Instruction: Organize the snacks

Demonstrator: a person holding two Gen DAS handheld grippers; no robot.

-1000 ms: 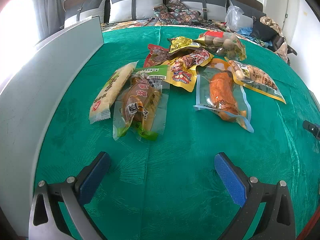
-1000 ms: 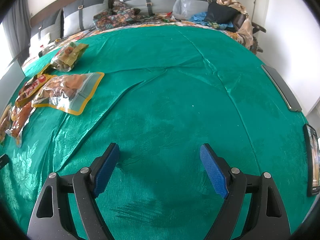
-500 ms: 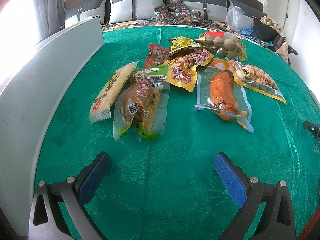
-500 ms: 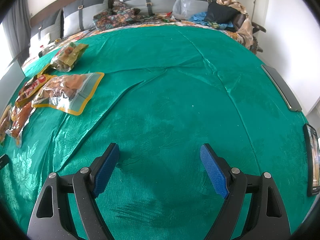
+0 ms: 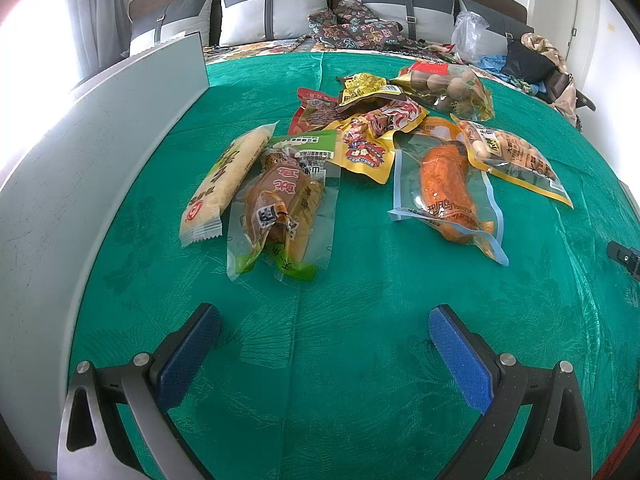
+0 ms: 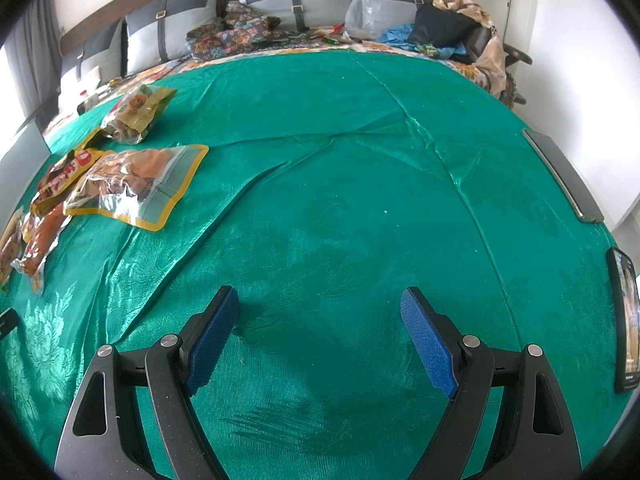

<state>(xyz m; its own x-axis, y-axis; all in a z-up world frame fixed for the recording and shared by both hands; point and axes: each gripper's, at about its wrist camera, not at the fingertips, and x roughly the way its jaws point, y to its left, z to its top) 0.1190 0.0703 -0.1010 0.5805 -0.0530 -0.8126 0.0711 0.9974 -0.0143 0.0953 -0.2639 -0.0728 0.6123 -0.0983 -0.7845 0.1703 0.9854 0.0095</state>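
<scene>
A: Several snack packs (image 5: 360, 148) lie in a loose, overlapping heap on the green cloth (image 5: 340, 340); none is sorted yet, I judge.

B: Grippers?

A: Left gripper (image 5: 324, 356) and right gripper (image 6: 318, 336) both stand apart, empty, above bare cloth.

B: Advice?

A: Take an outlying pack first, by its flat edge; the rice bar (image 5: 224, 184) lies clear at the left.

B: Obstructions?

A: Grey board (image 5: 80, 168) runs beside the heap. Phone (image 6: 626, 320) lies at the right edge. Wrinkles cross the cloth.

Home bedroom: bed w/ headboard cushions (image 5: 272, 8), curtain (image 5: 96, 20).
</scene>
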